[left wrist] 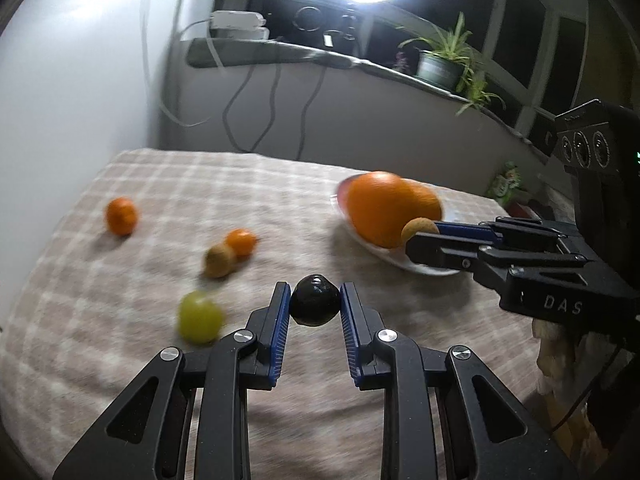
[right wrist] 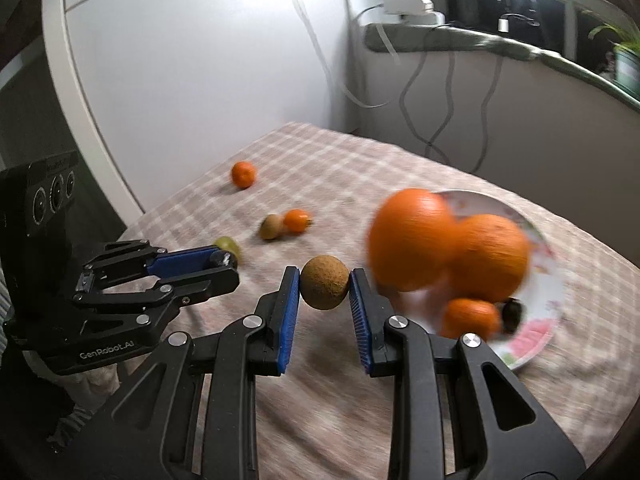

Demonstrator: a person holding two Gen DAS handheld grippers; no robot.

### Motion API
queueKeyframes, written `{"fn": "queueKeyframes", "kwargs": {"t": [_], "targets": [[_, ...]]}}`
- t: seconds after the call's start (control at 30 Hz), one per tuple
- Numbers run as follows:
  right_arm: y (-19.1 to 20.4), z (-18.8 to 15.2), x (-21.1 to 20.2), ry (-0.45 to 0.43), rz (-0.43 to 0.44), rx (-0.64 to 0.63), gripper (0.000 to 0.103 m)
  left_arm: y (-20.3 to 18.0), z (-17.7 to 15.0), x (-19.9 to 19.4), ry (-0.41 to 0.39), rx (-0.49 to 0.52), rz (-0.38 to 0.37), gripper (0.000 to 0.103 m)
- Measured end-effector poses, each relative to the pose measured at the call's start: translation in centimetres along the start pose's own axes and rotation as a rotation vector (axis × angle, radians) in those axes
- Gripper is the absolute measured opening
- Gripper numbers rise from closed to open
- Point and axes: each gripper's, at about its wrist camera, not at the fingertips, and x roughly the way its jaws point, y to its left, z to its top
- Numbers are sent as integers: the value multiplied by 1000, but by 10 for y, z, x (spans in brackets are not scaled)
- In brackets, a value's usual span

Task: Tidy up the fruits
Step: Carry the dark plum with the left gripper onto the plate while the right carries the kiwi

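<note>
Left tool [left wrist: 315, 306] was clamped on a dark fruit [left wrist: 315, 301], round, smooth and near black, possibly a plum or passion fruit; motion blur made it hard to tell. Right tool [right wrist: 325, 289] was gripping a brown kiwi [right wrist: 324, 288], oval, matte and fuzzy, its long axis roughly upright between the blue ribbed pads [right wrist: 289, 312]. Both fruits were held up off the counter [left wrist: 120, 320], which was covered in a beige checked cloth, soft and woven. Key relation: the white plate [right wrist: 536, 336] lay to the right and slightly ahead of the right tool, just beside it; for the left tool the plate [left wrist: 400, 262] was ahead and to the right, well apart, so the right hand was nearer and likely to unload first. On the plate: two large oranges [right wrist: 448, 244], glossy and pebbled, touching each other, a small tangerine [right wrist: 470, 318] and another small dark fruit [right wrist: 513, 312] beside it. Loose on the cloth: a green round fruit [left wrist: 199, 317], a second kiwi [left wrist: 218, 261] touching a small tangerine [left wrist: 241, 243], and another tangerine [left wrist: 121, 216] farther left, alone.
</note>
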Motion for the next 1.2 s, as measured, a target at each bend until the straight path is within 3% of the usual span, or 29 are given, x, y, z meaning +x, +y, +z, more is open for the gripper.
{"fn": "queueKeyframes", "kwargs": {"t": [0.63,1.2], "targets": [[-87,-16,-39,-38,-115,118,26,-83,24,42,8,118,-82,24],[-133,-26,-27,-15,-140,196,27,-99,26,69,41,153,-47,24]]}}
